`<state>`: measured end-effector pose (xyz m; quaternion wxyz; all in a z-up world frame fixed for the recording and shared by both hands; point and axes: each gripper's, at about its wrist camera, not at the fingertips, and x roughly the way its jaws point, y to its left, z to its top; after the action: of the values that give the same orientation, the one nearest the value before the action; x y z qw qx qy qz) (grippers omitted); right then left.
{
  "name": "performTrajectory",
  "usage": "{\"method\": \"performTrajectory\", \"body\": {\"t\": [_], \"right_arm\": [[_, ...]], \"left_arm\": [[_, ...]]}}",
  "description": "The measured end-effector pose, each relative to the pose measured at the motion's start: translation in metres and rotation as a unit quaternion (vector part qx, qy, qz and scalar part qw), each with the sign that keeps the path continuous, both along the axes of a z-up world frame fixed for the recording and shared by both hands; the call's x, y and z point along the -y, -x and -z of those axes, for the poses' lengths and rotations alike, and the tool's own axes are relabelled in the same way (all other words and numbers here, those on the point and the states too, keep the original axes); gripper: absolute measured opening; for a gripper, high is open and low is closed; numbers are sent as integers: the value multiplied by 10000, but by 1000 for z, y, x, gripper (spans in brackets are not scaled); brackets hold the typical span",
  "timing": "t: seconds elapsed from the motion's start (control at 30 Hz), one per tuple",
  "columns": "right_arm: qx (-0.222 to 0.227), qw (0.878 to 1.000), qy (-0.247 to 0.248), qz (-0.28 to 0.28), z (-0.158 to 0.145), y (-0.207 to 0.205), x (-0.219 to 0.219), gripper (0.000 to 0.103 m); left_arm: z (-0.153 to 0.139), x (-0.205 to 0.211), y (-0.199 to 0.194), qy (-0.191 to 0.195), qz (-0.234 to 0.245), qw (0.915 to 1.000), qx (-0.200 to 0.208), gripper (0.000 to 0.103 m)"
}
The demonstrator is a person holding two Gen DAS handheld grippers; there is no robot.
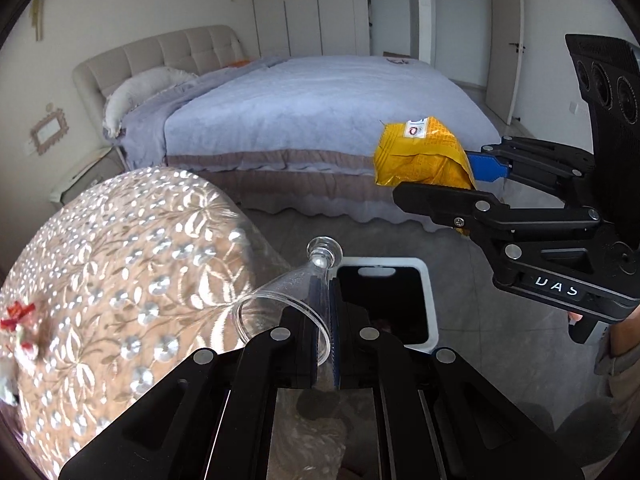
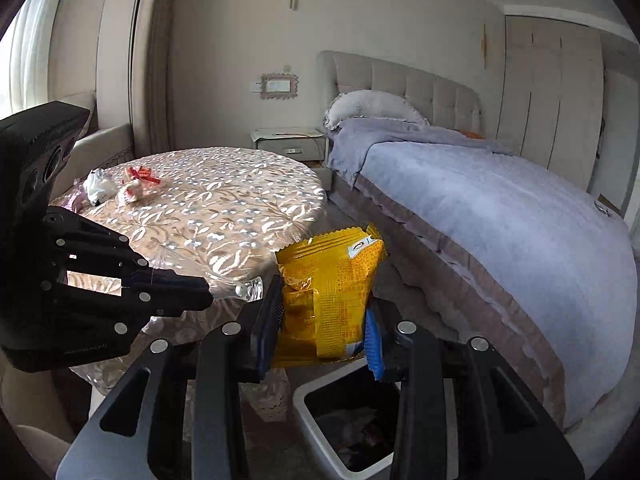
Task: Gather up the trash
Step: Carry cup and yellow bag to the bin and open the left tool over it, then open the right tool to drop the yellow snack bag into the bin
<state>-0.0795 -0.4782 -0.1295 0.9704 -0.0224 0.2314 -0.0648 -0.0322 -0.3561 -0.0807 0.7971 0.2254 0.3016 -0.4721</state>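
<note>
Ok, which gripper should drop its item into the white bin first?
Probably right: the right gripper holds the yellow crinkled snack packet almost directly above the white rectangular bin. The left gripper, clamping a clear plastic goblet, sits nearer the table.

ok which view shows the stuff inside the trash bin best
The right wrist view: it looks down into the trash bin, where crumpled wrappers show. In the left wrist view the same bin is mostly blocked by the left gripper, its inside dark.

Daylight enters upper left of the right view; glare speckles the round floral-clothed worktop (image 2: pixel 224 204); fisheye edges curve, darken.
</note>
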Motion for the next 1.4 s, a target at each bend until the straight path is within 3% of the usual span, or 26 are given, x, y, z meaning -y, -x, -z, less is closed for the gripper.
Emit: {"method": "performTrajectory", "body": {"t": [0.43,0.97,1.0,1.03,1.07,1.1,1.4], "right_arm": [[-425,9963,-485,568,50,-5,64,37],[-986,9881,-833,842,101,-24,113,37],[-1014,9876,-849,850,103,-25,114,37],[-1042,9871,-867,855,105,-27,115,37],[-1074,9866,-880,860,108,-28,116,37],[-1111,9860,-892,866,109,-30,116,37],[-1285,9831,-992,845,123,-37,119,38]], "left_arm": [[61,92,7,-450,641,9960,-425,4],[119,149,-15,-905,1029,9842,-1120,7],[123,151,-17,-900,1015,9835,-1194,24],[126,152,-21,-873,983,9830,-1281,61],[128,154,-24,-866,900,9835,-1309,80],[131,155,-27,-871,800,9846,-1285,93],[135,154,-24,-1061,607,9890,-835,98]]}}
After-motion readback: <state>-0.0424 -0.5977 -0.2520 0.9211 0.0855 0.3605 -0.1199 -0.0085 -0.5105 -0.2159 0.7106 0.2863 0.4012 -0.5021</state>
